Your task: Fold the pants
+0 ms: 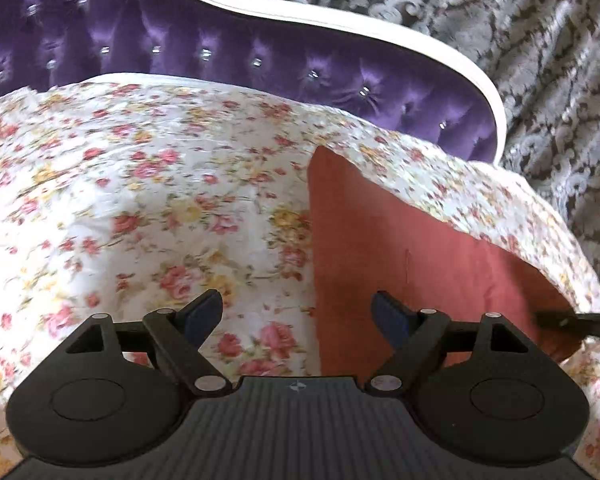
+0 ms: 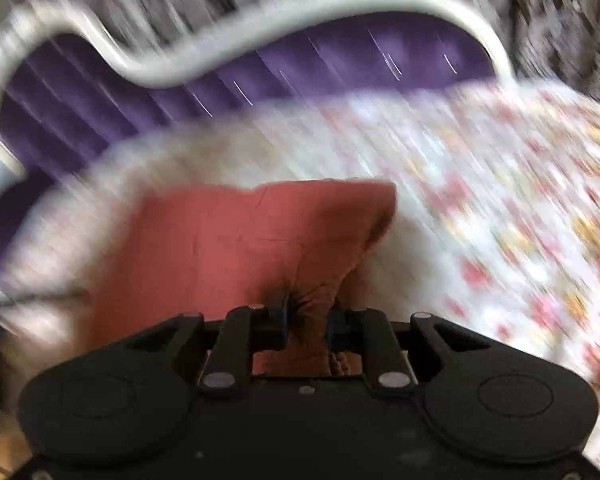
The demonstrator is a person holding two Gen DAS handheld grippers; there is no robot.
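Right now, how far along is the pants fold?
Done: the pants lie flat on the floral bedspread, apparently already narrowed. In hand: the right gripper is shut on a bunched end of them, the view blurred by motion. The left gripper is open, holding nothing. Left: laying that end down and tidying.

Bed w/ floral sheet (image 1: 140,184); purple tufted headboard (image 1: 220,48), white trim; grey damask wallpaper (image 1: 540,40) behind.

A floral bedsheet (image 1: 140,184) meets a tufted purple headboard (image 1: 220,40) before patterned curtains (image 1: 540,60).
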